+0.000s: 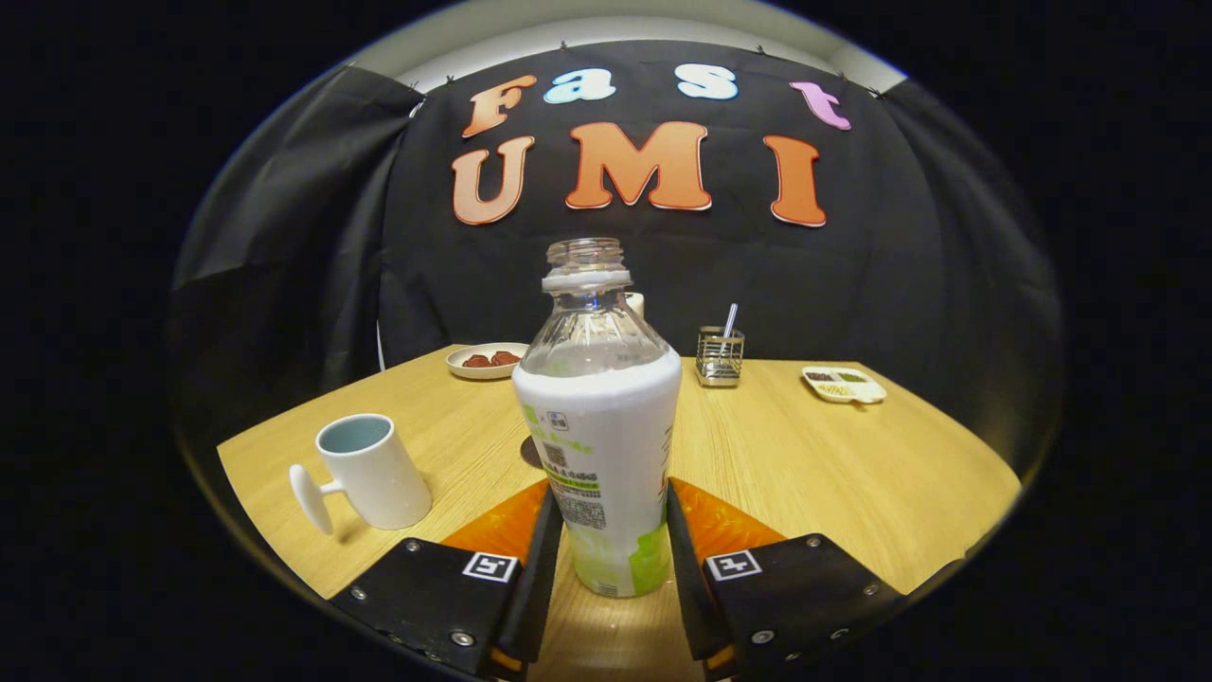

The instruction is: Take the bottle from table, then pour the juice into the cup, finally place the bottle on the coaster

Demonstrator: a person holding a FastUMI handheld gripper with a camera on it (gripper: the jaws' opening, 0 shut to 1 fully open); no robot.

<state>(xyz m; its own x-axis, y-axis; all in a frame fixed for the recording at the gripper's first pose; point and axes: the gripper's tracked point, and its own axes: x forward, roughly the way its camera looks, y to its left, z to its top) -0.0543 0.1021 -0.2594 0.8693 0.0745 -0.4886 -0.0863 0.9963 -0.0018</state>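
Note:
An uncapped clear bottle [598, 455] with a white and green label stands upright between my fingers. My gripper [611, 497] is shut on it, one finger pressing each side of its lower body. Its base is close to the wooden table [852, 474]; I cannot tell whether it rests on the table or hangs just above it. A white cup [371, 471] with a blue-grey inside and a side handle stands to the left of the fingers. A dark round coaster [530, 453] peeks out from behind the bottle's left side, mostly hidden by it.
Along the table's back edge are a small plate with red pieces [486, 360], a wire holder with a straw [720, 355] and a white divided dish [844, 385]. A black cloth wall rises behind the table.

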